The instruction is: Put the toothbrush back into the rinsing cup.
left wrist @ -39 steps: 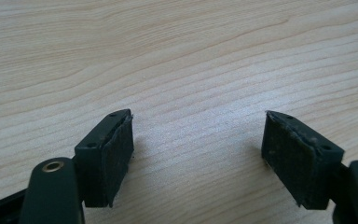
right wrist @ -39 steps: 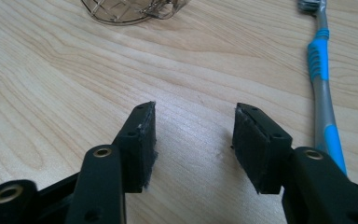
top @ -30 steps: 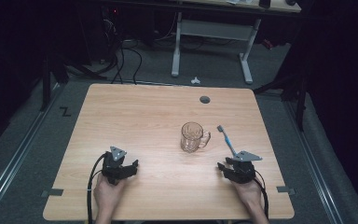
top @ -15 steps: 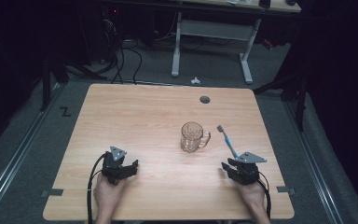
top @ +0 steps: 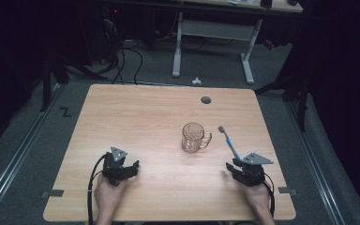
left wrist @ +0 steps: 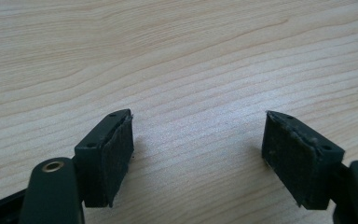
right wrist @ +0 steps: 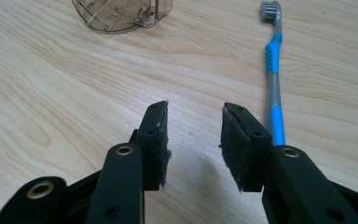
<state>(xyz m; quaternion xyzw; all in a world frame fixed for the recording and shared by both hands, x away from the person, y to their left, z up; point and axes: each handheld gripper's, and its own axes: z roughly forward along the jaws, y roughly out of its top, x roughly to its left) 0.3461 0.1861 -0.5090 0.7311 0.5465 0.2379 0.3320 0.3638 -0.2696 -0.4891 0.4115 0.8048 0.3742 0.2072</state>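
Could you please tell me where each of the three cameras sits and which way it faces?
High view: above the person's side, facing forward and down on the table; both hands, left gripper, right gripper.
Left gripper view: on the left gripper, facing bare tabletop.
Right gripper view: on the right gripper, facing mug and toothbrush, shared with the high view.

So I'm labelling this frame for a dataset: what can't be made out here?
- Mug: top cut off by the upper edge of the right gripper view.
- Toothbrush: handle end hidden behind the right gripper in that view.
- Small white item on the floor: too small to identify in the high view.
- Left gripper: open over bare table.
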